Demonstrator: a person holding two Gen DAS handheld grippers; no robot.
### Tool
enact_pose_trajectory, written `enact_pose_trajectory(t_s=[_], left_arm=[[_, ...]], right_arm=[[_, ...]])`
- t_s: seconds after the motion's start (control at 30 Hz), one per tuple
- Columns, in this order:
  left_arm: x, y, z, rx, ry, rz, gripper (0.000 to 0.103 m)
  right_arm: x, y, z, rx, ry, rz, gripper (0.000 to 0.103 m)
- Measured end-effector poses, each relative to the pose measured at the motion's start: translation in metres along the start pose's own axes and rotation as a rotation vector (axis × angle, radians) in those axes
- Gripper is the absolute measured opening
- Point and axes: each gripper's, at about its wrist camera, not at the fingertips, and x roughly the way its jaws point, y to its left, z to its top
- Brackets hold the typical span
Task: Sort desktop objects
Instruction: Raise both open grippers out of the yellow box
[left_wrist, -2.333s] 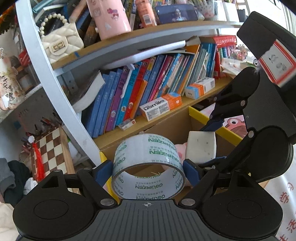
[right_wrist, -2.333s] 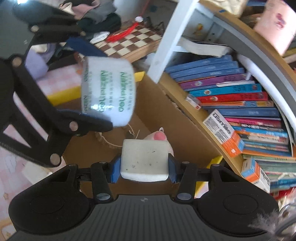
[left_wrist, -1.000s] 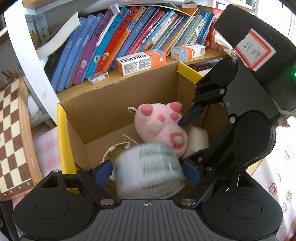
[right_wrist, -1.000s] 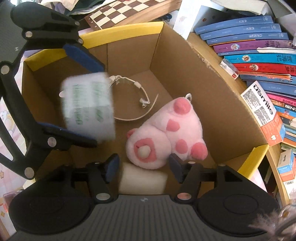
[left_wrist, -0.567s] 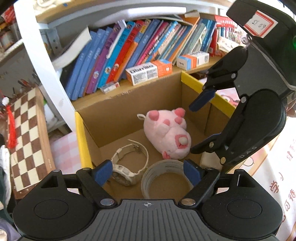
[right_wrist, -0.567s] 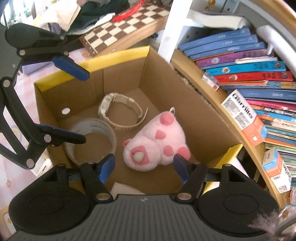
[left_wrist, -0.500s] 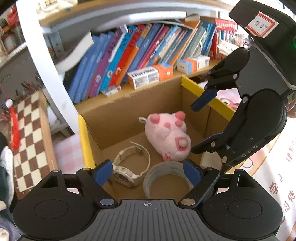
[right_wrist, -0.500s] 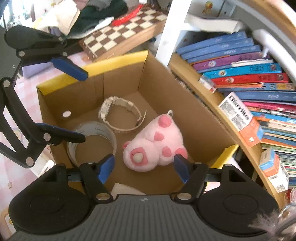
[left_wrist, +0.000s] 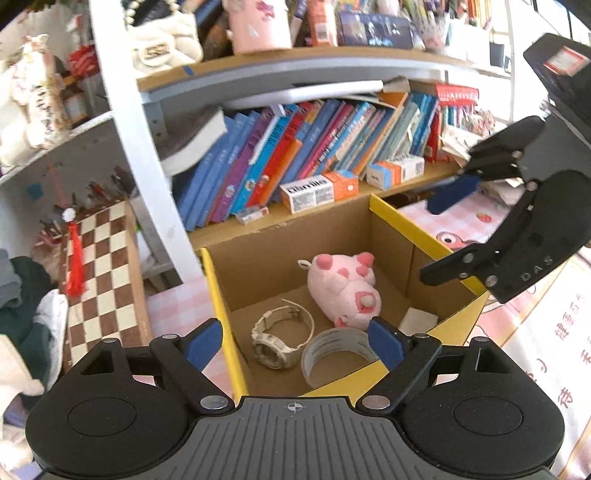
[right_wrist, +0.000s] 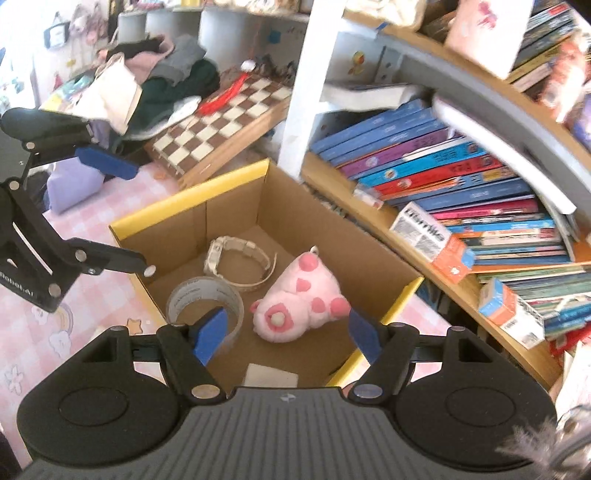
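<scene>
Lying released in the box (left_wrist: 391, 236) — tape roll (left_wrist: 334, 350); both tongs now empty.

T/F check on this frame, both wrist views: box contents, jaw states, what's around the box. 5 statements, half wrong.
1. The tape roll lies inside the cardboard box. True.
2. The left gripper is shut on the tape roll. False: its jaws are open and hold nothing.
3. The pink plush toy sits in the box beside a white wristwatch. True.
4. The right gripper holds the white block. False: its jaws are open; the block lies on the box floor.
5. The chessboard is inside the box. False: it lies outside, next to the bookshelf.
</scene>
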Motion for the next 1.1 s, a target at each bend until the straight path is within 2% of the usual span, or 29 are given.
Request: enact_pose_trajectory(t_s=[0.2, 0.53, 0.8, 0.87, 1.1], left_arm=[[-0.030, 0.010, -0.010, -0.055, -0.041, 0.017, 0.088], [-0.078, 0.009, -0.039, -0.046, -0.065, 0.038, 0.089], [-0.105, 0.005, -0.062, -0.055, -0.069, 0.063, 0.089], [-0.112, 0.001, -0.068, -0.053, -0.073, 0.071, 0.093], [-0.128, -0.011, -0.093, -0.063, -0.067, 0.082, 0.094]], right_arm=[[-0.029, 0.015, -0.009, 0.074, -0.061, -0.050, 0.071], [-0.068, 0.044, -0.033, 0.208, -0.109, -0.099, 0.071], [-0.090, 0.075, -0.056, 0.259, -0.116, -0.152, 0.072], [-0.095, 0.083, -0.064, 0.286, -0.117, -0.168, 0.073], [-0.106, 0.110, -0.098, 0.378, -0.093, -0.206, 0.076]])
